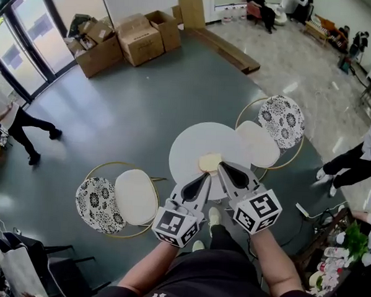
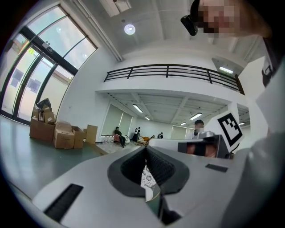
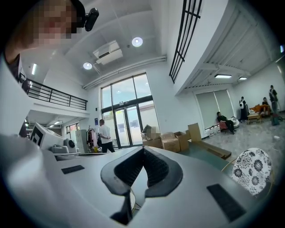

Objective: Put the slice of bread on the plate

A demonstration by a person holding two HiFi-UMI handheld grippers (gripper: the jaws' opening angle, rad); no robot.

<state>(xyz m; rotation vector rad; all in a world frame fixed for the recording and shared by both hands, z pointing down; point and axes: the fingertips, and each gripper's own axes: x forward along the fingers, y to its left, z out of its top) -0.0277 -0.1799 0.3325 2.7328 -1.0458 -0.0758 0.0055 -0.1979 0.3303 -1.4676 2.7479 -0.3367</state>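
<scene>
A pale yellow slice of bread (image 1: 209, 161) lies on a round white tabletop (image 1: 188, 148), seen from above in the head view. I cannot make out a separate plate. My left gripper (image 1: 206, 176) is held level over the table's near edge, just short of the bread, jaws shut and empty. My right gripper (image 1: 221, 166) hangs beside it with its tips at the bread's near right corner, shut, nothing between the jaws. In the left gripper view the left gripper (image 2: 145, 149) has its jaws closed tip to tip. In the right gripper view the right gripper (image 3: 143, 149) shows the same.
Two gold-framed chairs flank the table: one with a white cushion (image 1: 135, 197) at the left, one (image 1: 258, 143) at the right. Cardboard boxes (image 1: 126, 39) stand far back. People stand at the left (image 1: 22, 127) and right (image 1: 358, 161) edges. Potted plants (image 1: 354, 242) sit at lower right.
</scene>
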